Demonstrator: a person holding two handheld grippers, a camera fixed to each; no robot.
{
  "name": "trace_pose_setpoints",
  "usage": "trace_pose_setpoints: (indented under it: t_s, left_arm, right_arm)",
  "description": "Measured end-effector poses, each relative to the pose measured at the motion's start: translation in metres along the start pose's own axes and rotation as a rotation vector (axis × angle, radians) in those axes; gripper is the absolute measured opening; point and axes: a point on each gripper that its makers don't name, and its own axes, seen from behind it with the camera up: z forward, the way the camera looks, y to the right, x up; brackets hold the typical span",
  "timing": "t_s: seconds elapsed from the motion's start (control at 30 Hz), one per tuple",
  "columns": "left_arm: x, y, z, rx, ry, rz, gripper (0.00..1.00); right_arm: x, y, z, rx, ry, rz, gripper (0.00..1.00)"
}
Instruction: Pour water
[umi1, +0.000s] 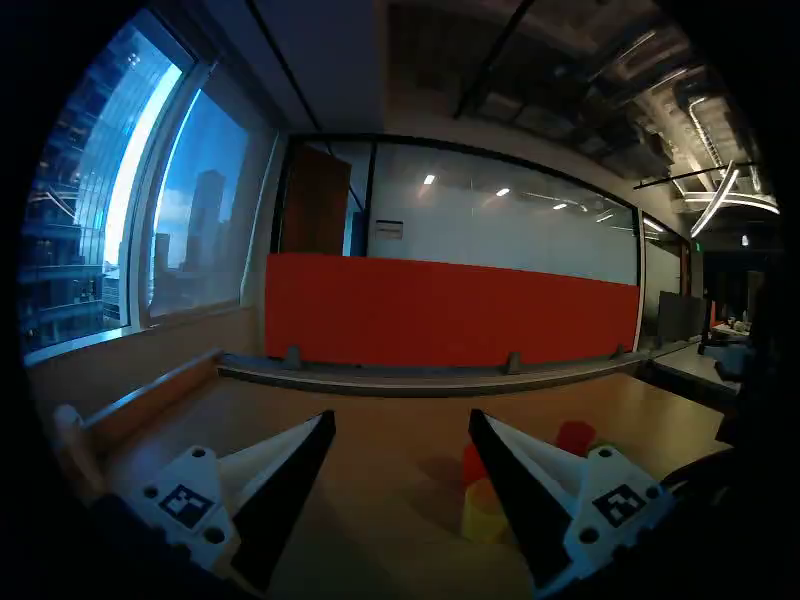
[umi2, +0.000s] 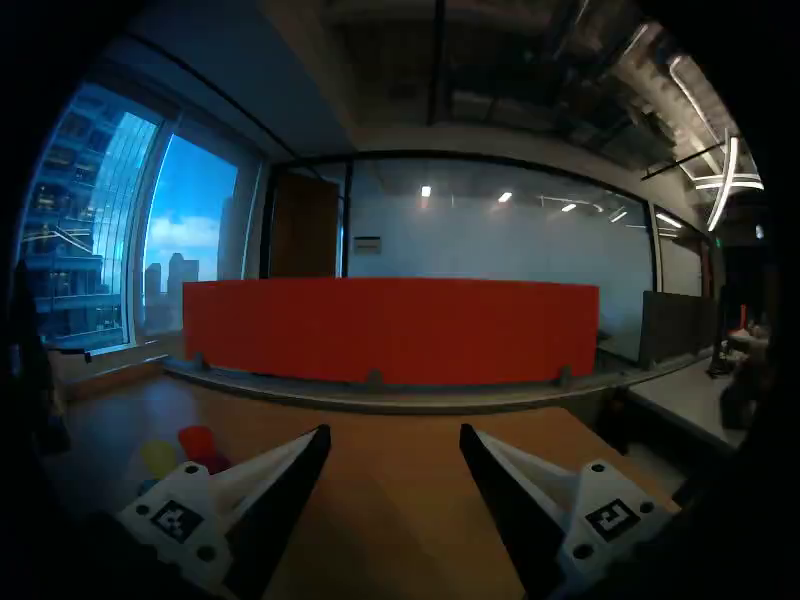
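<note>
In the left gripper view my left gripper (umi1: 400, 425) is open above the wooden table (umi1: 400, 470), nothing between its fingers. A yellow cup (umi1: 482, 510) and a red cup (umi1: 472, 464) stand on the table just left of its right finger; another red cup (umi1: 575, 436) peeks over that finger. In the right gripper view my right gripper (umi2: 395, 440) is open and holds nothing. A yellow cup (umi2: 158, 457) and a red cup (umi2: 196, 441) stand at the lower left beside its left finger, partly hidden by it.
A red divider panel (umi1: 450, 310) runs along the table's far edge (umi2: 390, 330). Large windows (umi1: 120, 220) are on the left. Another desk (umi2: 690, 395) stands to the right, with a grey screen behind it.
</note>
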Motion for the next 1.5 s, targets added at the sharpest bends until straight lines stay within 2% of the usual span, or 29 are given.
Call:
trace_pose_setpoints:
  t_s: [0.2, 0.4, 0.6, 0.87, 1.17, 1.3, 1.5]
  left_arm:
    - [0.029, 0.0, 0.002, -0.015, 0.004, -0.001, 1.0]
    - [0.058, -0.001, 0.002, -0.033, 0.01, 0.029, 1.0]
    - [0.075, 0.005, 0.004, -0.067, 0.01, 0.039, 1.0]
    - [0.081, 0.023, 0.006, -0.155, -0.007, 0.025, 1.0]
    - [0.082, 0.045, 0.003, -0.281, -0.033, 0.02, 1.0]
    - [0.081, 0.055, -0.002, -0.345, -0.048, 0.032, 1.0]
    - [0.075, 0.073, -0.008, -0.444, -0.064, 0.084, 1.0]
  right_arm:
    - [0.028, -0.003, 0.003, 0.024, -0.001, 0.002, 1.0]
    - [0.051, -0.007, 0.008, 0.038, -0.003, -0.017, 1.0]
    - [0.066, -0.012, 0.009, 0.057, -0.001, -0.017, 1.0]
    - [0.07, -0.021, 0.009, 0.116, -0.008, 0.003, 1.0]
    - [0.08, -0.046, -0.001, 0.275, 0.005, -0.021, 1.0]
    - [0.083, -0.055, -0.005, 0.334, 0.0, -0.024, 1.0]
    - [0.089, -0.067, -0.01, 0.404, -0.004, -0.027, 1.0]
